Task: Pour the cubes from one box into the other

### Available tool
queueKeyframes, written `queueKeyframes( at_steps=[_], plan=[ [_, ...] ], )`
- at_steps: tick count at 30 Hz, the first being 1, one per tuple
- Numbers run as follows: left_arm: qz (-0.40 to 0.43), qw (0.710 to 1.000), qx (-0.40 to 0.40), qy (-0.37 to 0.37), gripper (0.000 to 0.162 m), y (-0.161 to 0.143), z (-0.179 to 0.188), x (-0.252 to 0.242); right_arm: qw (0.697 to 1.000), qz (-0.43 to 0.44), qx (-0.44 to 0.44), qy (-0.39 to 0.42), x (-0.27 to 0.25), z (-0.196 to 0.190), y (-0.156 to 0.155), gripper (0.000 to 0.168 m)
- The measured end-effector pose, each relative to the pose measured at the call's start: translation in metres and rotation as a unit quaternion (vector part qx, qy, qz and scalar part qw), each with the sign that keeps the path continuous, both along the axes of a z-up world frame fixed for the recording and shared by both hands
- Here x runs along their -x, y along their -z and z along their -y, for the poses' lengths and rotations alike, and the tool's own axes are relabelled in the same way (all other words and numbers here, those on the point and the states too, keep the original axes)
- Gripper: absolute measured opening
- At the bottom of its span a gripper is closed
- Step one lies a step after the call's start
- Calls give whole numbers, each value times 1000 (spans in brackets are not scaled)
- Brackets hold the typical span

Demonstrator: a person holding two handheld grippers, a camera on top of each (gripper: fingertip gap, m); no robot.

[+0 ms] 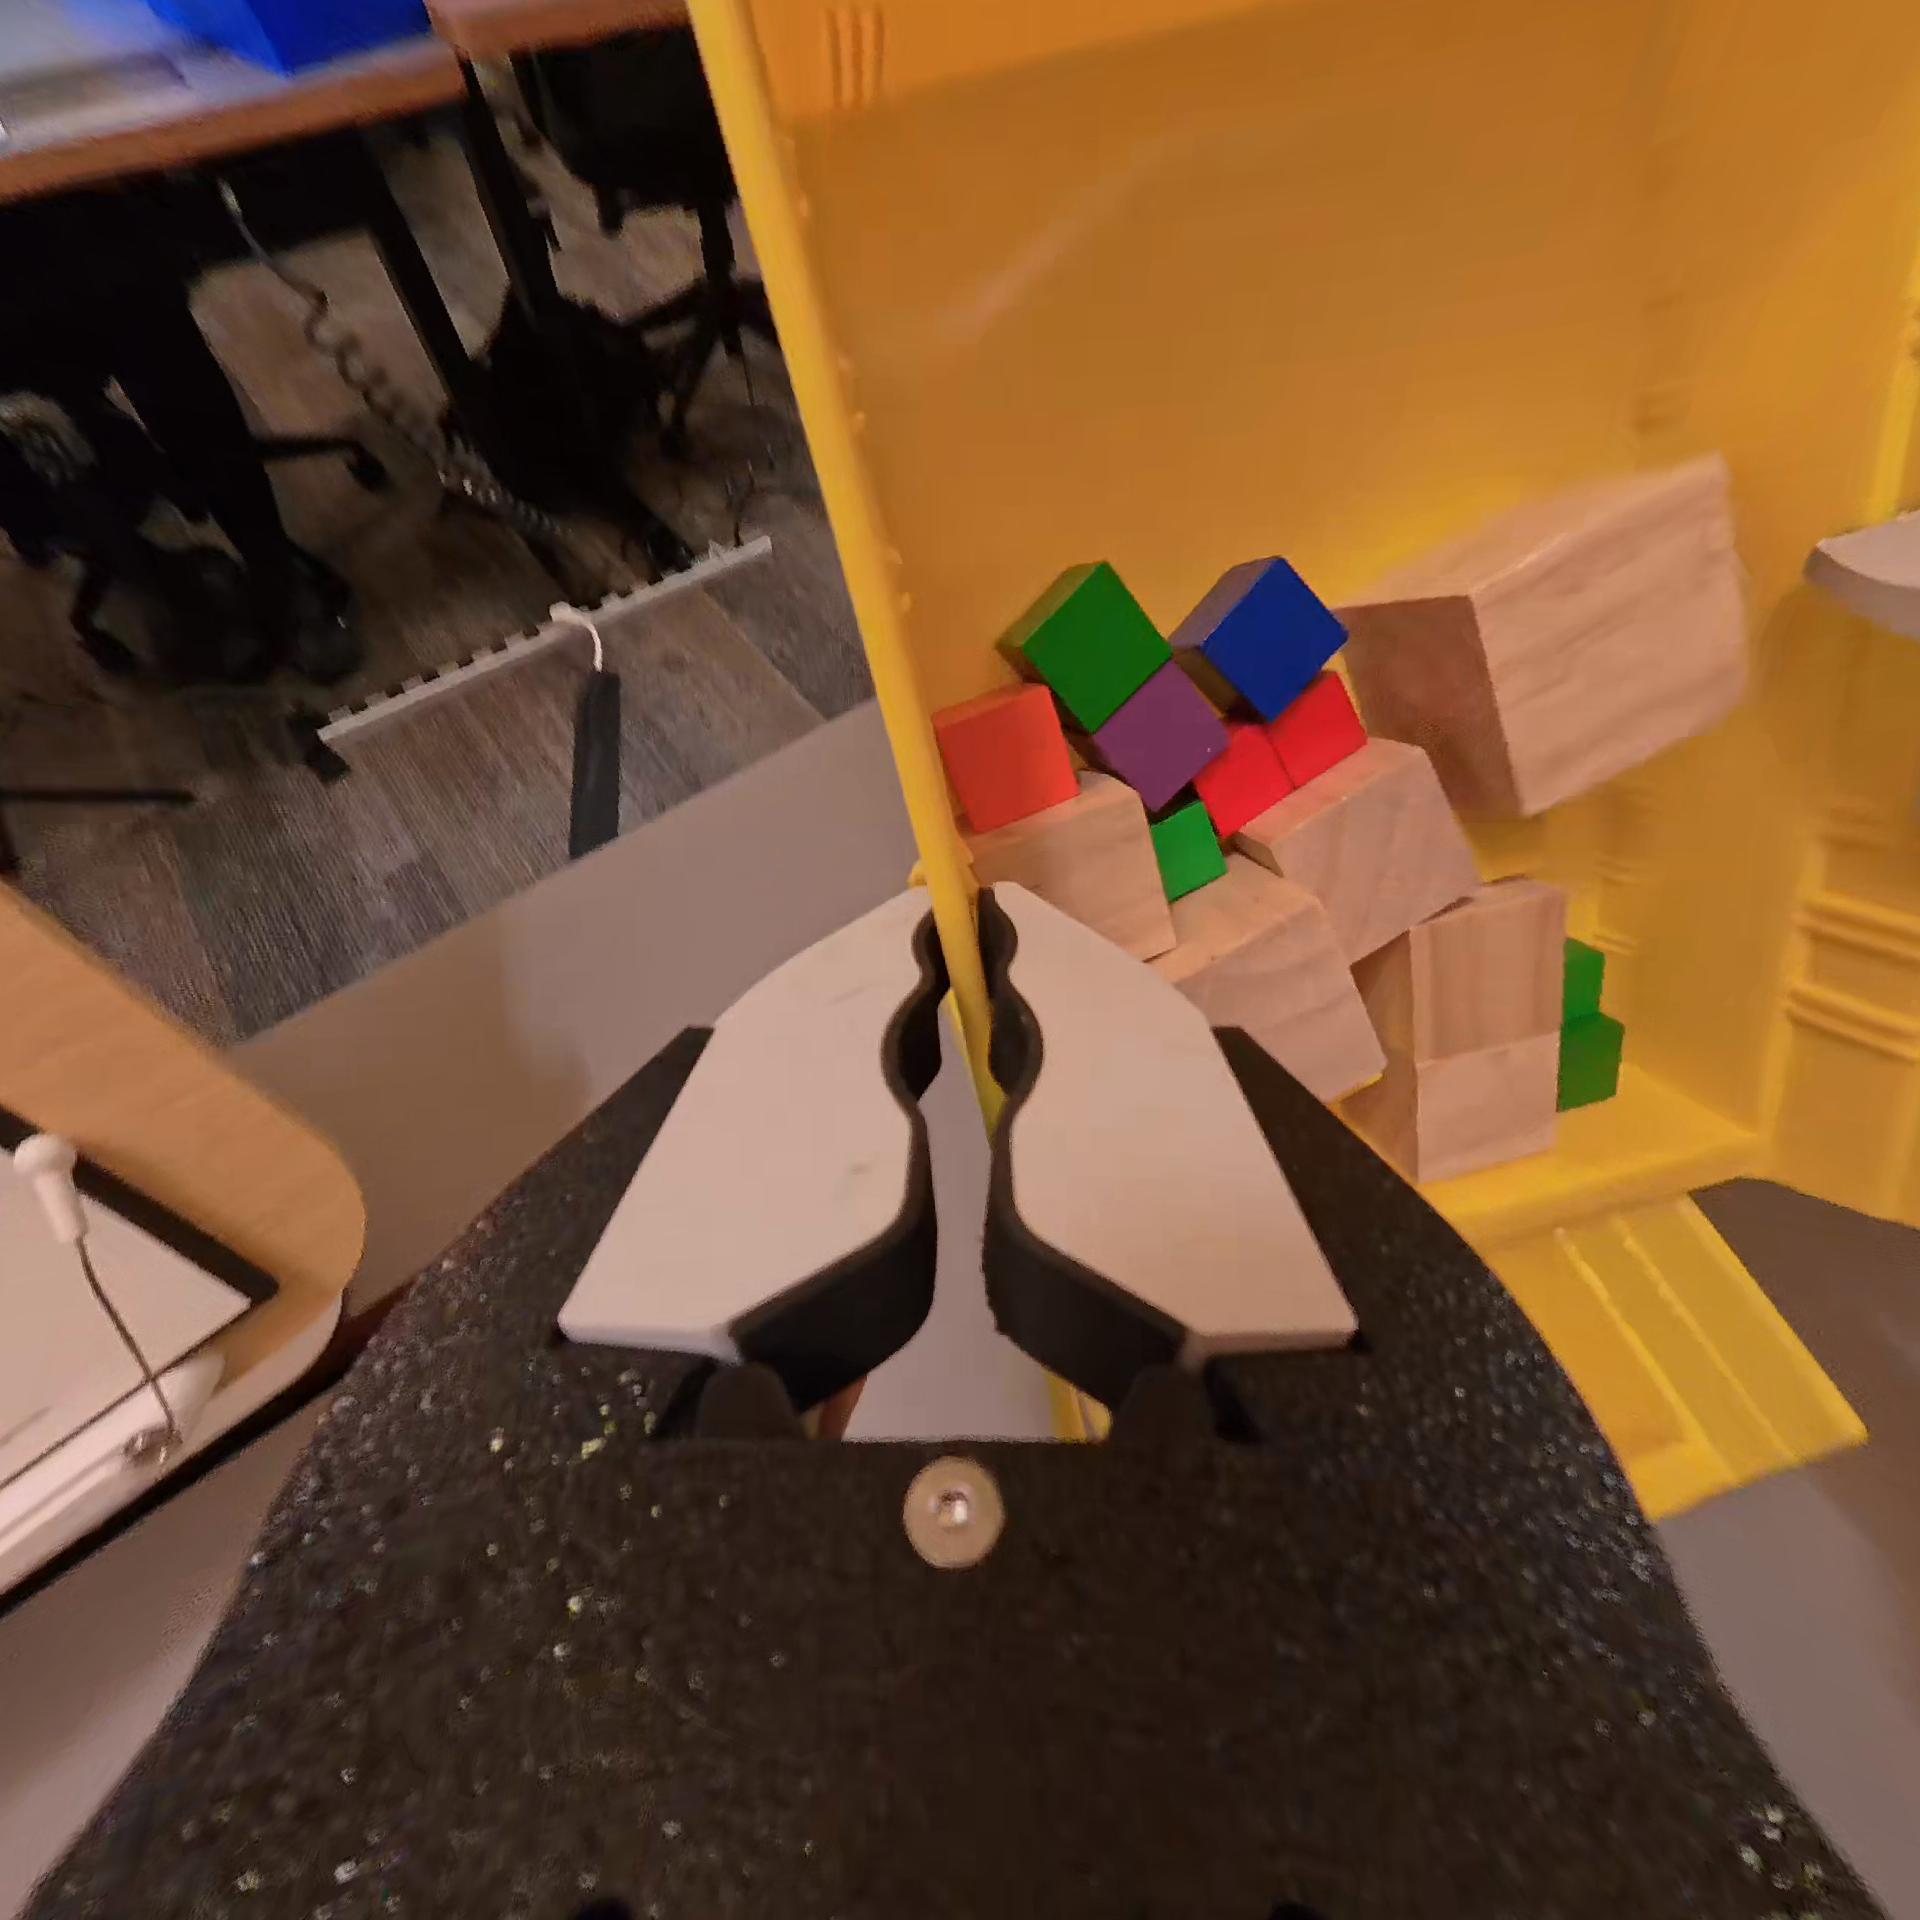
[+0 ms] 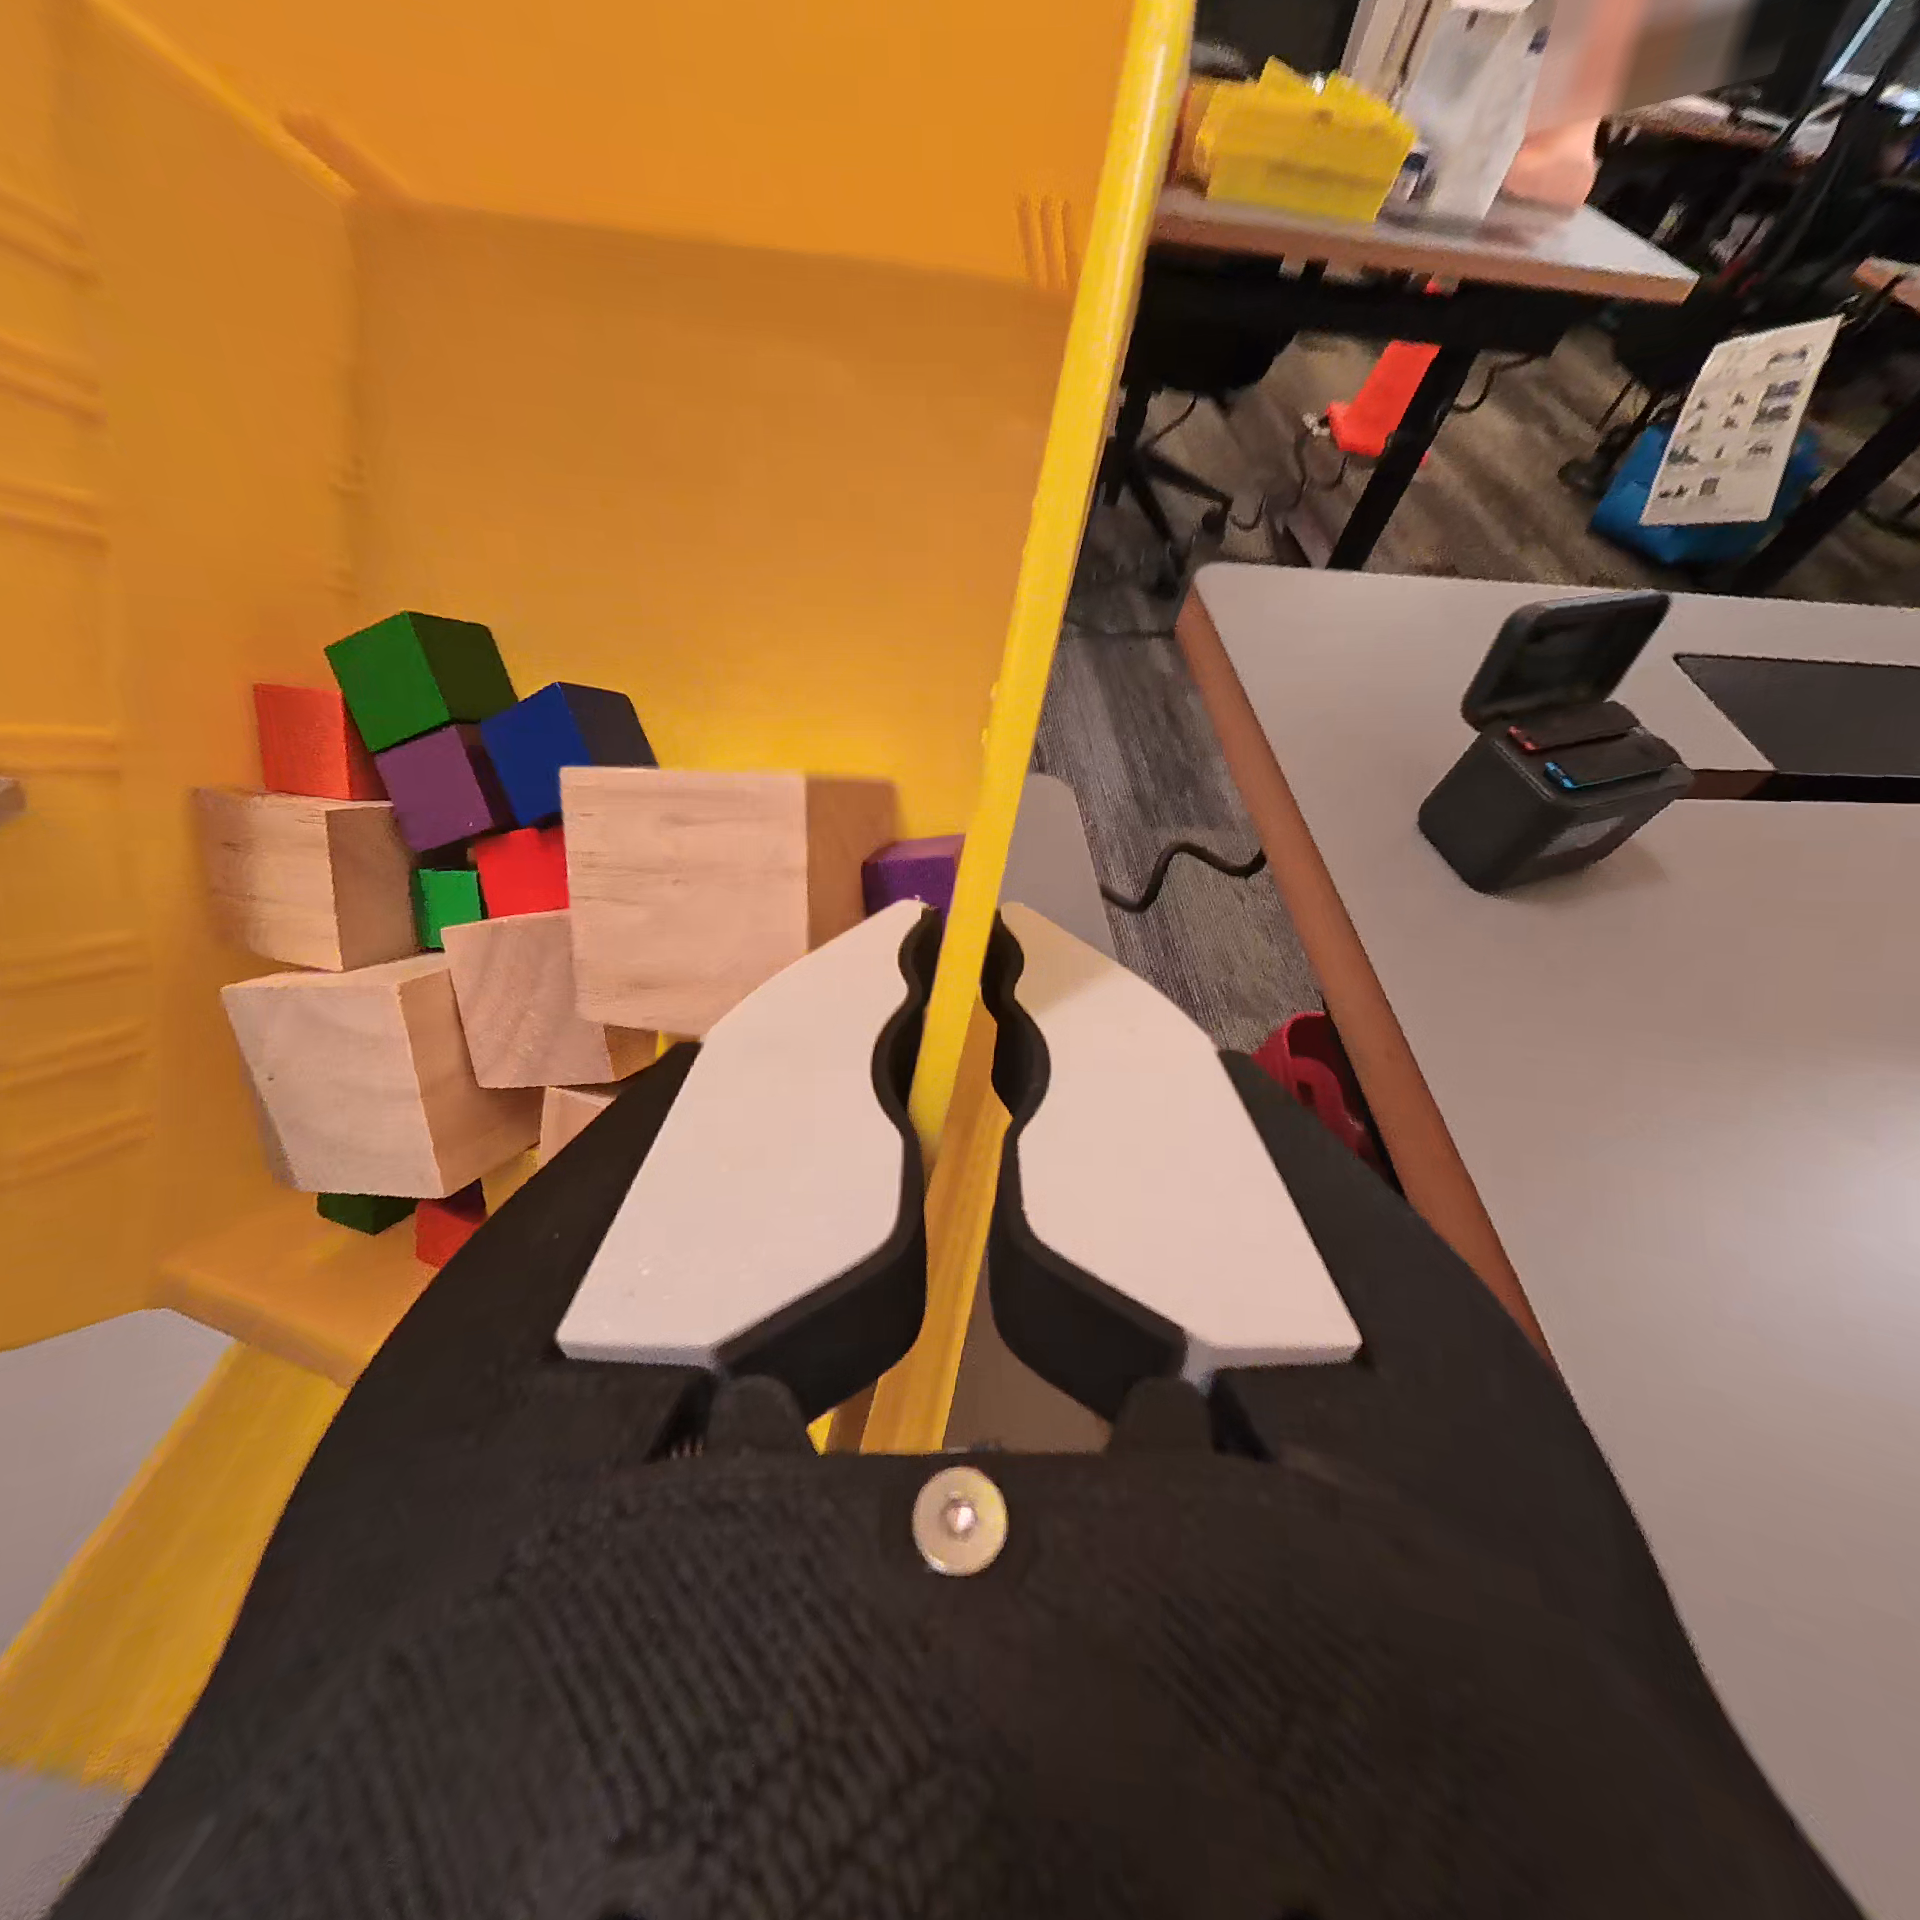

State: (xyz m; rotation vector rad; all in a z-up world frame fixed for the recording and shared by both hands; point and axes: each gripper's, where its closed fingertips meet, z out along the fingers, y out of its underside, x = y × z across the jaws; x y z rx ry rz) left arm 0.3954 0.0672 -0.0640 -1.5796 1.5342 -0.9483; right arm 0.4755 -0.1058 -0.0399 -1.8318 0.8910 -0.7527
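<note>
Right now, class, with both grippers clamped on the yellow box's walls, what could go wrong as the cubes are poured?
1. The left gripper and right gripper pinch only thin walls of the yellow box; it might slip or twist.
2. The wooden cubes and small coloured cubes sit heaped in one corner; they may tumble out together and overshoot.

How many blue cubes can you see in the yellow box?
1. The blue cube sits atop the pile, right of the top green cube, inside the yellow box. Others may be buried.

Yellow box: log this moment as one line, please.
left gripper: shut on yellow box wall | right gripper: shut on opposite wall | box: tipped | cubes: piled inside, not poured
</note>
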Motion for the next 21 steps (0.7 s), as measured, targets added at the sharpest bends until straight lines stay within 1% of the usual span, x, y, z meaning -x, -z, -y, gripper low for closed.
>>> queueKeyframes(
  at_steps=[4,7,9,13,17,21],
  plan=[
    [84,996,-24,-4,3,-12,12,-16,998,19,-62,14,-12,13,0,8],
    [112,994,-16,2,3,-8,23,-24,994,59,-91,31,-19,25,-2,8],
    [134,991,-17,7,3,-4,30,-27,989,62,-129,44,-23,30,-2,7],
    [200,980,-18,-2,3,-7,40,-26,970,94,-216,56,-27,39,-9,6],
    [261,965,-16,-23,3,-25,41,-21,954,125,-268,45,-24,40,-14,6],
    [283,958,-29,-18,3,-35,47,-20,935,169,-308,46,-22,46,-22,6]
  ],
)
